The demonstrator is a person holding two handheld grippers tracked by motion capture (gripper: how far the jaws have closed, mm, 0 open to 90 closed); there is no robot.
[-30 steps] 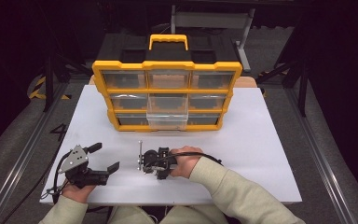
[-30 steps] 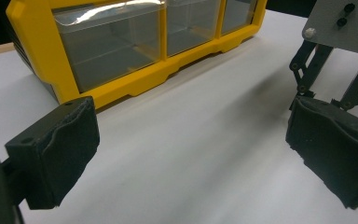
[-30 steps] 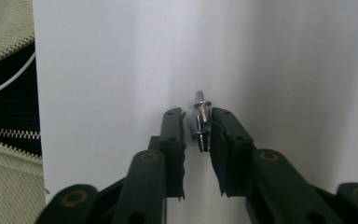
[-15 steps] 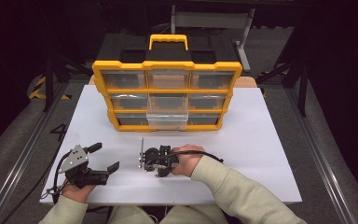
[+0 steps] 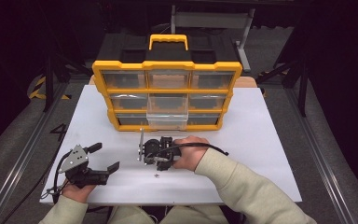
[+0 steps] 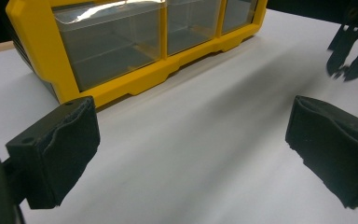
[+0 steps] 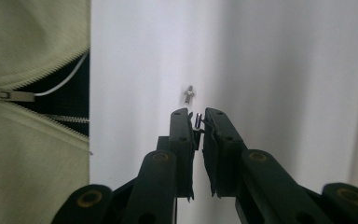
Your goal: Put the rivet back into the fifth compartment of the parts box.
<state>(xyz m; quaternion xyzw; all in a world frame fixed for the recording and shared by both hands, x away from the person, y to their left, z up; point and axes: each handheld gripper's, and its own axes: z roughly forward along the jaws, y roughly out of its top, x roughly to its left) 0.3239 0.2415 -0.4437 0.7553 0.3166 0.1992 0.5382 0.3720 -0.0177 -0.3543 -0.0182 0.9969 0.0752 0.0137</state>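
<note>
Your right gripper [image 7: 197, 122]: jaws clamped on a small metal screw [image 7: 197, 120], low over the white table [image 5: 270, 140]; a second screw [image 7: 189, 94] lies just ahead. Your left gripper [image 5: 103, 160]: jaws wide apart, holding nothing.

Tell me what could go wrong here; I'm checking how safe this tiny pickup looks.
The right gripper pinches a small metal piece only at its very tips, so it could slip out. A second small silver screw lies loose near the white table edge and might get knocked off. The clear plastic drawer juts from the yellow organiser, inviting a bump.
</note>
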